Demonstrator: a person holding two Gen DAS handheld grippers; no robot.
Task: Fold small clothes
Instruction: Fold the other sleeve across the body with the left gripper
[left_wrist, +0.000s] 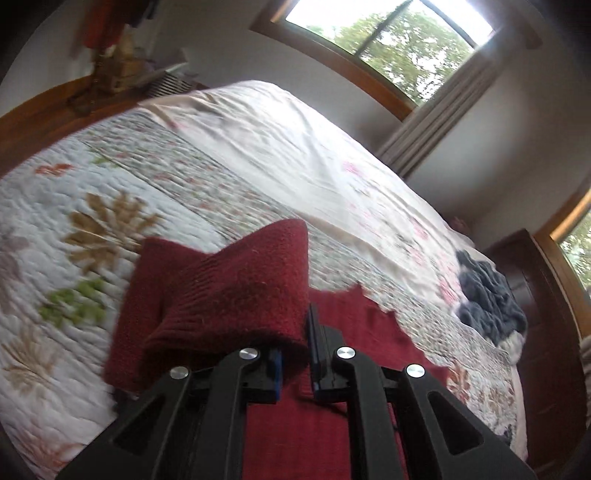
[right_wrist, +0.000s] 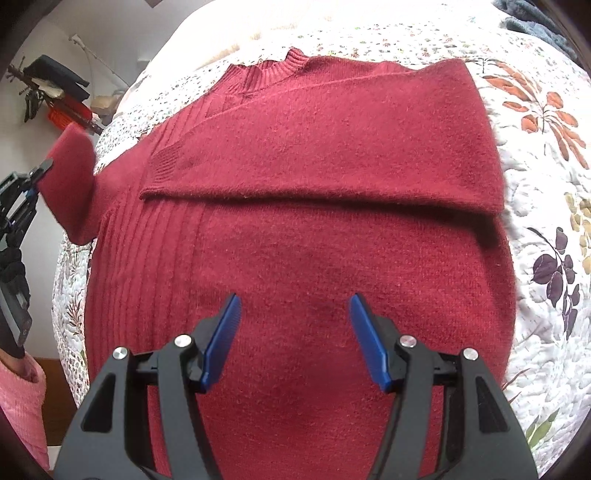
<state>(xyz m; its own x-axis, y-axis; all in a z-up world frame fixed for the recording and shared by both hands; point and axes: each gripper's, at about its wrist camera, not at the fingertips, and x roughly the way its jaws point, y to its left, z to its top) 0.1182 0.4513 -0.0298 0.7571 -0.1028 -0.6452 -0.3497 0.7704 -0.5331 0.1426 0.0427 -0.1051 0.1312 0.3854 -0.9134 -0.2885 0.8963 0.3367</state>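
Note:
A dark red knitted sweater (right_wrist: 314, 236) lies flat on the floral quilt (right_wrist: 546, 206), neck at the top, with one sleeve (right_wrist: 332, 147) folded across the chest. My right gripper (right_wrist: 295, 332) hovers open just above the sweater's lower body, nothing between its blue pads (right_wrist: 221, 343). My left gripper (left_wrist: 295, 354) is shut on the other red sleeve (left_wrist: 229, 288), holding its cuff end lifted off the quilt. From the right wrist view the left gripper (right_wrist: 40, 170) shows at the far left with the raised sleeve (right_wrist: 70, 181).
A dark grey garment (left_wrist: 487, 299) lies bunched near the bed's far corner. A pale sheet (left_wrist: 288, 147) covers the head of the bed under a window (left_wrist: 388, 40). A wooden cabinet (left_wrist: 546, 350) stands beside the bed. A pink sleeve (right_wrist: 22, 402) shows lower left.

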